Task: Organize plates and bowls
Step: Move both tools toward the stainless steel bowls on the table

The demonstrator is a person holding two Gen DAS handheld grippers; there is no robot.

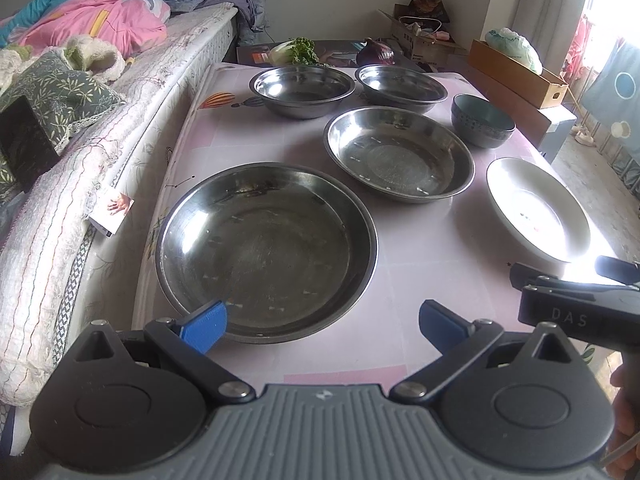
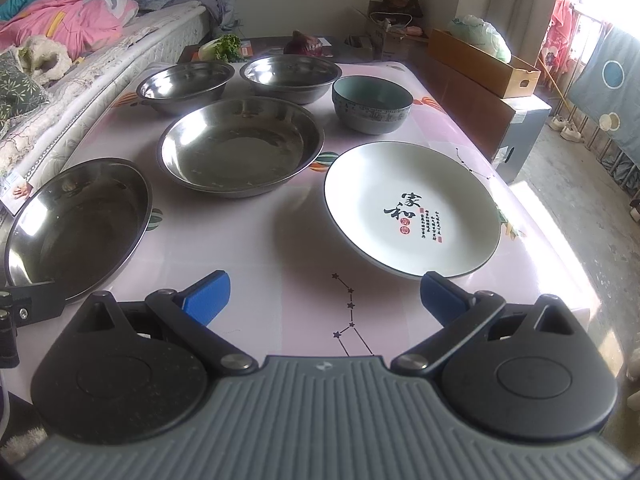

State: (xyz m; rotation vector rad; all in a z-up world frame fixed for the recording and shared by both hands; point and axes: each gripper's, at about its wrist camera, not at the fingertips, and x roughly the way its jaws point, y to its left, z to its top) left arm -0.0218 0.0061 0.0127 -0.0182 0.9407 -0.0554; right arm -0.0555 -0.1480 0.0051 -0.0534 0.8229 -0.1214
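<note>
On the pink table (image 1: 420,320) lie two steel plates, a near one (image 1: 266,252) (image 2: 76,228) and a middle one (image 1: 400,152) (image 2: 240,146). Two steel bowls (image 1: 302,88) (image 1: 402,86) stand at the back, seen also in the right wrist view (image 2: 184,84) (image 2: 290,76). A dark ceramic bowl (image 1: 482,120) (image 2: 372,102) and a white plate with black characters (image 1: 536,208) (image 2: 412,208) are on the right. My left gripper (image 1: 322,322) is open, at the near steel plate's front rim. My right gripper (image 2: 324,296) is open, just in front of the white plate.
A bed with quilts (image 1: 80,120) runs along the table's left side. Greens (image 1: 296,50) and a purple cabbage (image 1: 376,52) lie beyond the far edge. Cardboard boxes (image 1: 516,72) stand at the back right. The floor (image 2: 592,200) drops off to the right.
</note>
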